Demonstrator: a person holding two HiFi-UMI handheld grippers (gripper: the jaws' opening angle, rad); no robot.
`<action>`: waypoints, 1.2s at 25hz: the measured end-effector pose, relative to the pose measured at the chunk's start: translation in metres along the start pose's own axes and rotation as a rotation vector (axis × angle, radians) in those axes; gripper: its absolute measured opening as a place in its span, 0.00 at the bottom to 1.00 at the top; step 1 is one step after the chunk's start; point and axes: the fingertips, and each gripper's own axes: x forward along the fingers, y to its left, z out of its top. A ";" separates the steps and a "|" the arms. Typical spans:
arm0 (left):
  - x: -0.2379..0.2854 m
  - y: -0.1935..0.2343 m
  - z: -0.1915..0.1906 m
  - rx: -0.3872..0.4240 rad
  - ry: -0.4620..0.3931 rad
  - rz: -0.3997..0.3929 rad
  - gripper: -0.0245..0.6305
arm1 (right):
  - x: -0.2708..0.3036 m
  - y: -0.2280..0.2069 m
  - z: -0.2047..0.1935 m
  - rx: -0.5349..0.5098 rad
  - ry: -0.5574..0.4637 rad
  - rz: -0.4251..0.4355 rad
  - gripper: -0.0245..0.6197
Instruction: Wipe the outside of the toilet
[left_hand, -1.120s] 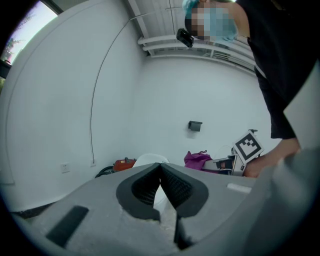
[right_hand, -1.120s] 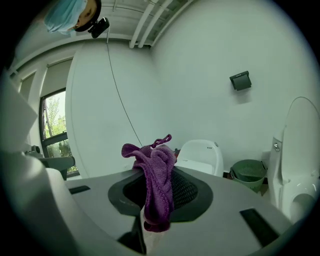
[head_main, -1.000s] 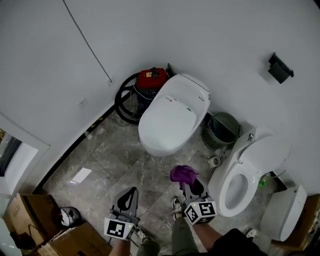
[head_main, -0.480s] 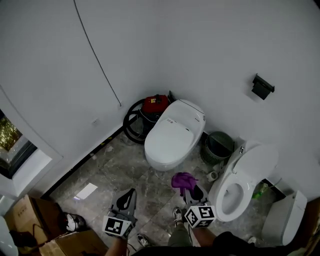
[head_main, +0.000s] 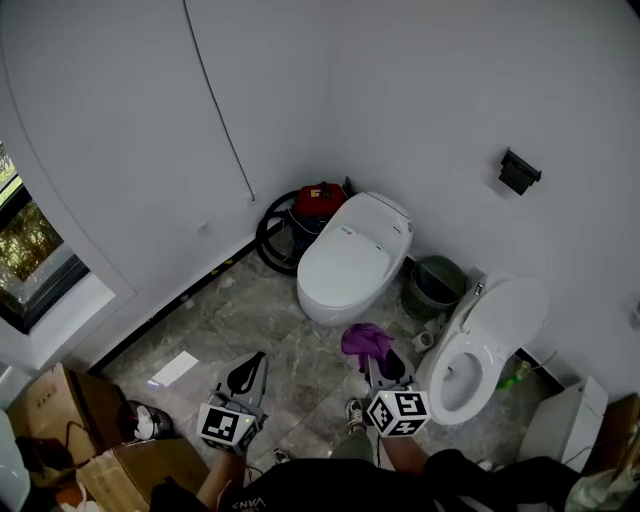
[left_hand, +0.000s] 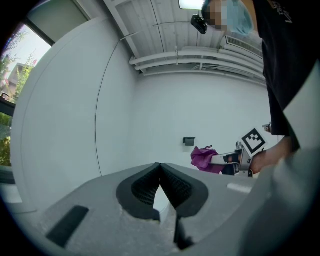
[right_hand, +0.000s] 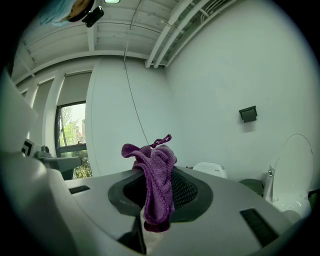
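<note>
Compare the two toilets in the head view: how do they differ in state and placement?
The middle toilet has its lid shut; the right toilet has its lid raised, bowl open. The middle toilet stands beside the red vacuum; the right toilet, beyond the green bin. Both are white.
</note>
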 end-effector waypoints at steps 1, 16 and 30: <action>-0.006 0.000 0.000 -0.001 -0.005 0.000 0.04 | -0.005 0.003 -0.001 -0.004 0.005 0.002 0.18; -0.061 0.006 -0.006 0.010 0.015 0.004 0.04 | -0.027 0.058 -0.011 -0.048 0.020 0.070 0.18; -0.079 0.016 -0.010 0.009 0.006 0.025 0.04 | -0.025 0.079 -0.016 -0.065 0.032 0.104 0.17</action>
